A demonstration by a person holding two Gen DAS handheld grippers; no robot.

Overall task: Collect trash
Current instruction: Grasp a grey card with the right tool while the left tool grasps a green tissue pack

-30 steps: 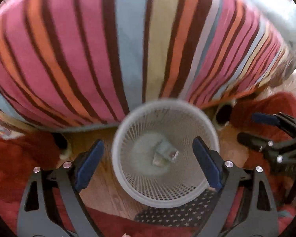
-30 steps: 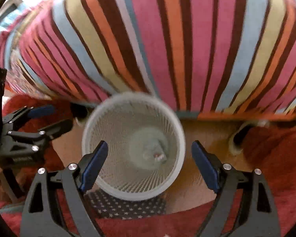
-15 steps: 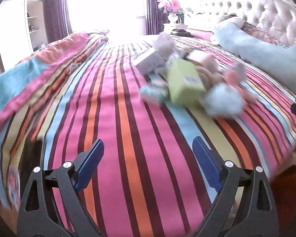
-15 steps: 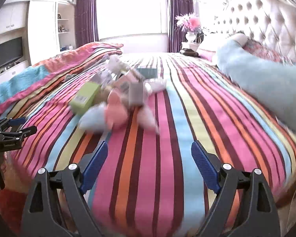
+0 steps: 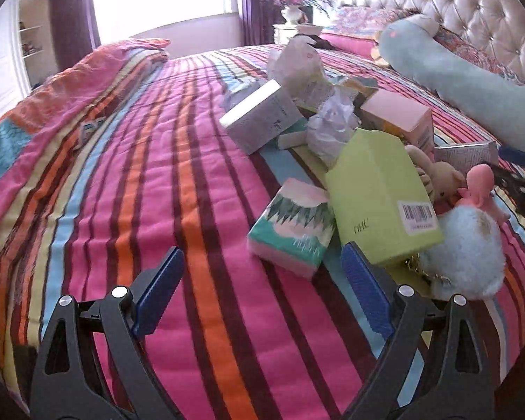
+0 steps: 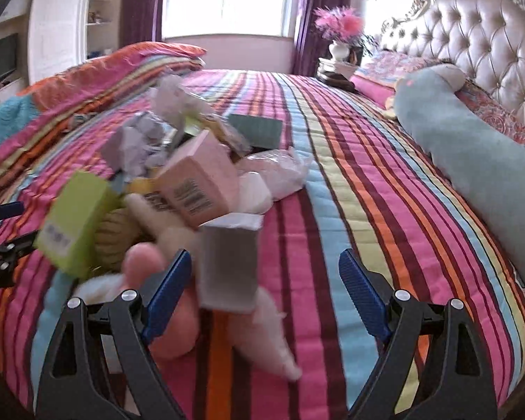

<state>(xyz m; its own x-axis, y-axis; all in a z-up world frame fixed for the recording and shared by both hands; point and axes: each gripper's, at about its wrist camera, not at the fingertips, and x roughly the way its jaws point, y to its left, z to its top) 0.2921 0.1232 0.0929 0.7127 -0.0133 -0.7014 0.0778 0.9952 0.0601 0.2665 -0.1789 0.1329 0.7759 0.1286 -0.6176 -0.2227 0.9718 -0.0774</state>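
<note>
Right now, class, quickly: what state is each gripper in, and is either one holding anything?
Left gripper: open, holding nothing, above the striped bedspread.
Right gripper: open, holding nothing; a grey box shows between its fingers, ungripped.

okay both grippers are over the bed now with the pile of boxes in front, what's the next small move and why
Probably ease the right gripper forward and down onto the grey box. Its fingers are open and empty, and that box stands just ahead between them, closest of the pile. The left gripper is open and empty too, with the tissue pack nearest it.
</note>
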